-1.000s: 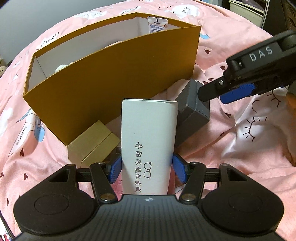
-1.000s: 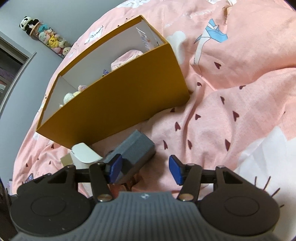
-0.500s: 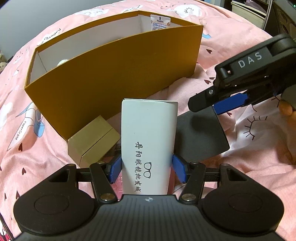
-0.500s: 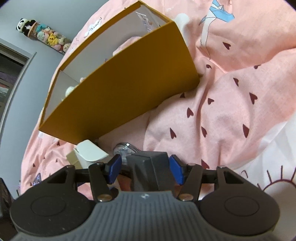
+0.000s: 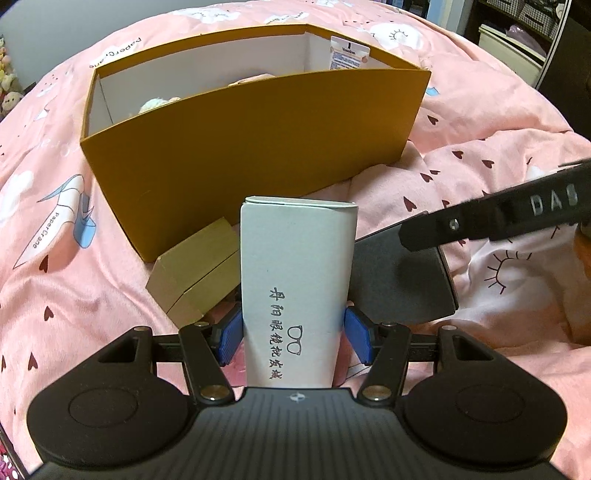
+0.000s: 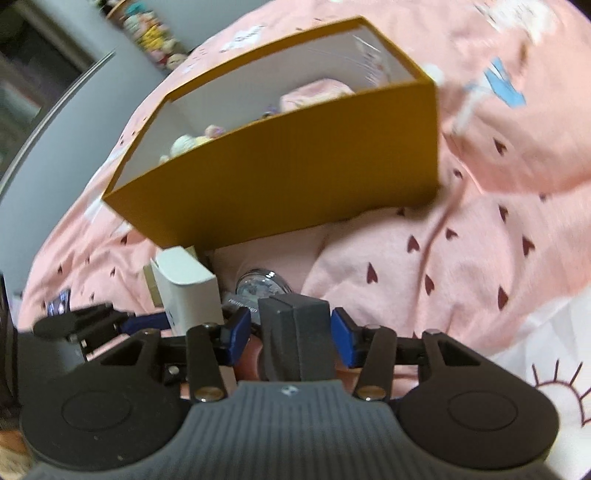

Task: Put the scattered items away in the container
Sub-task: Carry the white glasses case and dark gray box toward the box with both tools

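I see a bedroom in a home. Under my fingers lies a pink bed cover (image 5: 480,122) with little hearts. Far ahead, small plush toys (image 6: 147,33) sit by the wall.

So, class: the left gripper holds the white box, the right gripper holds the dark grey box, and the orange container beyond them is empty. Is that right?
Not quite. The orange container is not empty: the right wrist view shows soft, pale items inside. The left gripper does hold the white box, and the right gripper the dark grey box.
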### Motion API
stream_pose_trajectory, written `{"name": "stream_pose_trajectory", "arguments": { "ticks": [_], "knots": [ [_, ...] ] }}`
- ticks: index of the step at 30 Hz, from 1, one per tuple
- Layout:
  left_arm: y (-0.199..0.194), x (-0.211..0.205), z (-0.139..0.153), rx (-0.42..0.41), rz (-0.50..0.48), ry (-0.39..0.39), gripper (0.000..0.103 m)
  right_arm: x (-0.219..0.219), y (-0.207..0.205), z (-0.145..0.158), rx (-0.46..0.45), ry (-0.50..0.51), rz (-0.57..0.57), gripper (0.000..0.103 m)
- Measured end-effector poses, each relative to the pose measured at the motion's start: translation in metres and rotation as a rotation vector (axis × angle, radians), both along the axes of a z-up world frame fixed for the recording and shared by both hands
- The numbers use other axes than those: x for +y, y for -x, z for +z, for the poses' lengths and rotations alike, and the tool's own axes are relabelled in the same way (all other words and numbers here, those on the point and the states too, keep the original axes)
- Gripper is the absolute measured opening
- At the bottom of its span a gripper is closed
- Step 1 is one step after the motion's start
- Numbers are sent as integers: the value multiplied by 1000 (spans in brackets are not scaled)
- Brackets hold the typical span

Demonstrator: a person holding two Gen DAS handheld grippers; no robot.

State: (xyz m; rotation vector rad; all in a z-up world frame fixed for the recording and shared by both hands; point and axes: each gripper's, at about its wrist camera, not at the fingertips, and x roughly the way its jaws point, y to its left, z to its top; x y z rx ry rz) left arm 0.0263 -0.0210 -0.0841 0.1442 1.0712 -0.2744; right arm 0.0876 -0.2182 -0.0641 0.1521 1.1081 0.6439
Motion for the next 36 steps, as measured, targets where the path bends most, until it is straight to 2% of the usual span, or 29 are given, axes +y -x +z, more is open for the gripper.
{"name": "stream_pose_trajectory", "arguments": {
  "ticks": [8, 12, 15, 17, 20, 24, 31, 36],
  "knots": [
    [2, 4, 2, 0, 8, 17, 69, 24, 23, 10, -181, 176, 191, 41],
    [7, 4, 6, -3, -20, 14, 68, 20, 25, 12, -184, 179, 218, 35],
    [11, -2, 7, -7, -74, -10, 68, 18, 27, 13, -156, 154, 241, 23],
    [11, -6, 6, -3, -86, -24, 68, 17, 29, 13, -142, 142, 256, 23],
    [10, -9, 3, 3, -88, -33, 68, 22, 33, 9, -132, 153, 263, 29],
    [11, -7, 2, 4, -86, -33, 68, 27, 33, -4, -71, 131, 277, 37],
    [11, -6, -2, 6, -80, -37, 68, 34, 36, -1, -101, 157, 282, 44],
    [10, 1, -1, 16, -56, -12, 68, 32, 33, -3, -82, 152, 283, 49]
  ]
}}
